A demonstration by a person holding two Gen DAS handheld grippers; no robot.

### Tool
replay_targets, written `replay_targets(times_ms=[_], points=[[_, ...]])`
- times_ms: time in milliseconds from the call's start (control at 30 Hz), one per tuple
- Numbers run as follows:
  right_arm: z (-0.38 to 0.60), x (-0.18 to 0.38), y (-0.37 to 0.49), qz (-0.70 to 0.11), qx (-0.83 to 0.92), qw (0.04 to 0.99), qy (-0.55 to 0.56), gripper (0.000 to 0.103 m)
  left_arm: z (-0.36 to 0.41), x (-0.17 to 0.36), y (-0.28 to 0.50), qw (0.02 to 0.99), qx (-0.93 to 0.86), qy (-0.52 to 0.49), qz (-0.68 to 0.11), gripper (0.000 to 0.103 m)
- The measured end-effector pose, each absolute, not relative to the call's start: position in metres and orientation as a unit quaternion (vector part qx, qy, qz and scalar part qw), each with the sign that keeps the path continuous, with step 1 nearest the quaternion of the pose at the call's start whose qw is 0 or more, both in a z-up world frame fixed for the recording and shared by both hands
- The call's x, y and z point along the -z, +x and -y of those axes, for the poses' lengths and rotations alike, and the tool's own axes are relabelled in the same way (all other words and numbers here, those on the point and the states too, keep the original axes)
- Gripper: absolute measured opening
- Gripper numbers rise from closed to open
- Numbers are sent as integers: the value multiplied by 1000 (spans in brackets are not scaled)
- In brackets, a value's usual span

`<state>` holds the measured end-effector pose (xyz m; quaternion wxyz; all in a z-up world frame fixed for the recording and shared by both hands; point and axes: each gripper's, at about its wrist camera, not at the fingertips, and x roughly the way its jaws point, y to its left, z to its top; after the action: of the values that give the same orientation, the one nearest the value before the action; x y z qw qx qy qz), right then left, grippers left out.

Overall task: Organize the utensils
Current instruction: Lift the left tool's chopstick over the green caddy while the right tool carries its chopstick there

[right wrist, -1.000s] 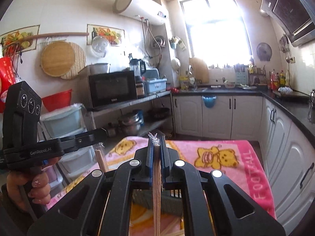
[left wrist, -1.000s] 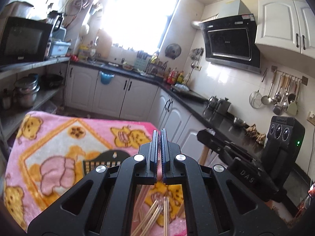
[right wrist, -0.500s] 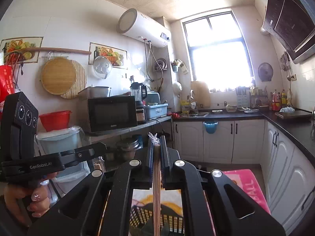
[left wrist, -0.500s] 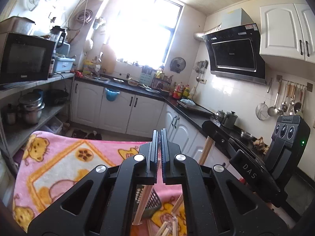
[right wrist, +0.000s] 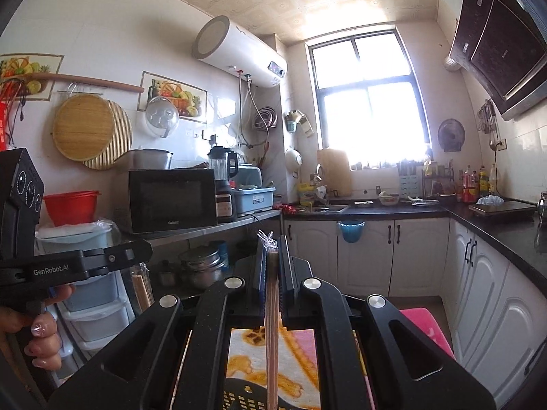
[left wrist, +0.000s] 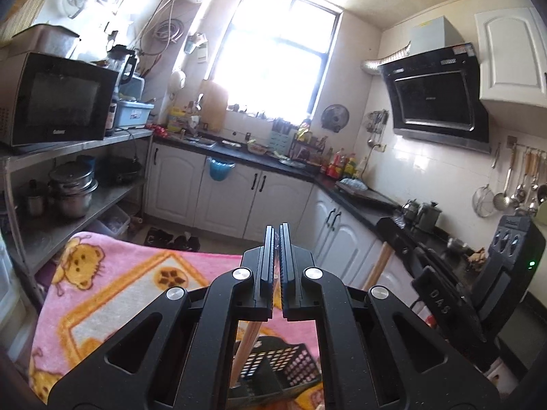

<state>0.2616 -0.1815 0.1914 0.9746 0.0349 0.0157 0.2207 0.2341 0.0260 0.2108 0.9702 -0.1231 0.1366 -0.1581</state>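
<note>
Both raised grippers [left wrist: 277,266] [right wrist: 272,270] clamp chopsticks [right wrist: 272,324], lower ends hidden in black basket [left wrist: 273,365].

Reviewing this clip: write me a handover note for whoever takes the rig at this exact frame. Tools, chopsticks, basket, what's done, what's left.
Right tool: shut on a wrapped chopstick bundle, held upright above the black basket.
Left tool: shut on a chopstick pair whose lower end reaches down into the basket.
The basket sits on the pink blanket. Both tools are raised and face the kitchen.
Done: both sets picked up.
Left: lower each set into the basket and release. Whether other utensils wait on the blanket cannot be seen.
</note>
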Motion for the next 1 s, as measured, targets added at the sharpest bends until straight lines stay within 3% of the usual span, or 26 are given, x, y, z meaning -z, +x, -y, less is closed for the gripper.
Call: replay_targets(times_ms=[867,1000], points=[[156,-117,281,-49,-209,976,37,7,-27,-113,262,969,112,-94,-197,1],[158,-106,282,-73,-208,975,42,18,-29,-105,259,969,109,-94,-203,1]])
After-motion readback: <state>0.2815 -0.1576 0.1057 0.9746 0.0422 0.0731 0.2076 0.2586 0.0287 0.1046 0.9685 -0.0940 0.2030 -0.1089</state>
